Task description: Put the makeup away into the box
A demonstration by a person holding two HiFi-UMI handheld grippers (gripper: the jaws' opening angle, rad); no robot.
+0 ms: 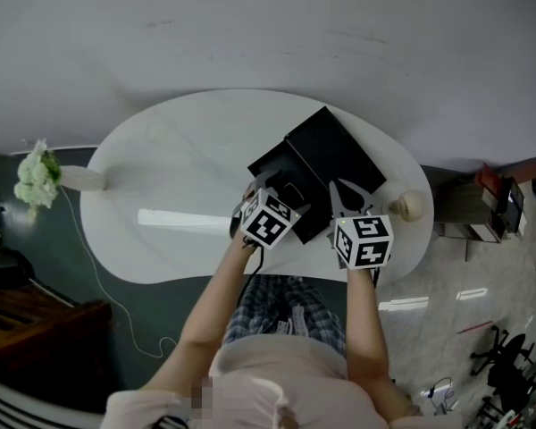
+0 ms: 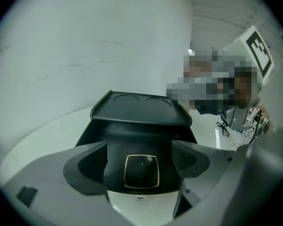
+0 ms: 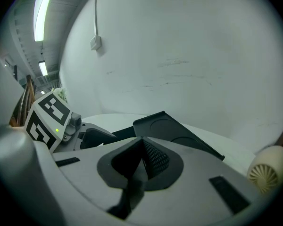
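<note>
Makeup [image 2: 141, 171]: a square black compact with a thin gold rim and a glossy top. It's lying flat inside the box, low centre in your left gripper view.
Left gripper [image 2: 139, 147]: you've got the jaws spread wide, one dark pad on each side of the compact. Neither pad touches it, so you're not pinching anything.
Right gripper [image 3: 142, 144]: jaws pressed together with the dotted pads meeting, nothing between them. In the head view it sits just right of the box.
Box [image 2: 132, 134]: matte black, rectangular, open.
Lid [image 2: 139, 108]: tipped back at the far side, flat with rounded corners and two shallow round recesses in it.
Table [image 1: 179, 168]: smooth white oval top.
Ribbed ball [image 3: 269, 169]: cream and round, at the lower right of your right gripper view.
</note>
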